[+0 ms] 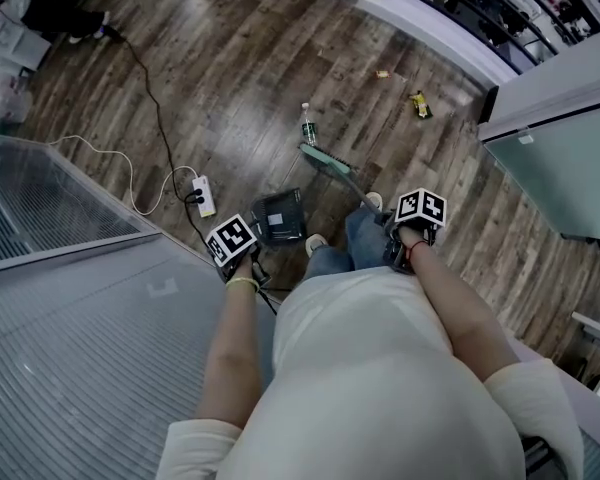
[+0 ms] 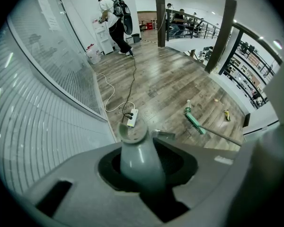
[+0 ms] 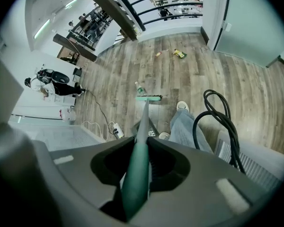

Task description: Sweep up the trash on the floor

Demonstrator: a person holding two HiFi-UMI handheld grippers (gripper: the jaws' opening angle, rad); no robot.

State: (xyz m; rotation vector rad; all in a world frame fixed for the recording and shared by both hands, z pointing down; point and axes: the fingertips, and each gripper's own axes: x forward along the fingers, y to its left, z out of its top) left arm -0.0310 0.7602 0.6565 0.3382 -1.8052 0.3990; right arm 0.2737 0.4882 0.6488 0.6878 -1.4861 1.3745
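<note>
Closest in, the left gripper (image 2: 141,167) has its jaws pinched around the grey dustpan handle (image 2: 132,148), which runs straight up through the gap. The right gripper (image 3: 135,183) is the same deal, clamped tight on the green broom handle (image 3: 138,150). The handle slants down and away to the broom head (image 1: 323,160), which sits on the wood floor (image 1: 230,78).

I'll use that broom head as the reference for everything else. On the near side of it and a bit left in the head view is the dark dustpan (image 1: 280,216), down on the floor below the left gripper. The person's shoes (image 1: 316,242) and jeans (image 1: 362,240) are also on the near side, between the dustpan and the right gripper. Well off to the left of the broom head, a white power strip (image 1: 204,195) lies by the base of a glass wall panel (image 1: 40,208), with a black cable (image 1: 152,88) running away from it across the floor.

Just past the broom head is a plastic bottle (image 1: 307,125) with a green label. It looks upright, and I can't tell if the bristles are touching it. Farther out and to the right are a yellow wrapper (image 1: 420,104) and a small tan scrap (image 1: 382,73), both well clear of the broom head and near the white ledge under the railing (image 1: 450,38).

Way beyond all that, the left gripper view catches another person (image 2: 112,18) standing at the far end of the room.
</note>
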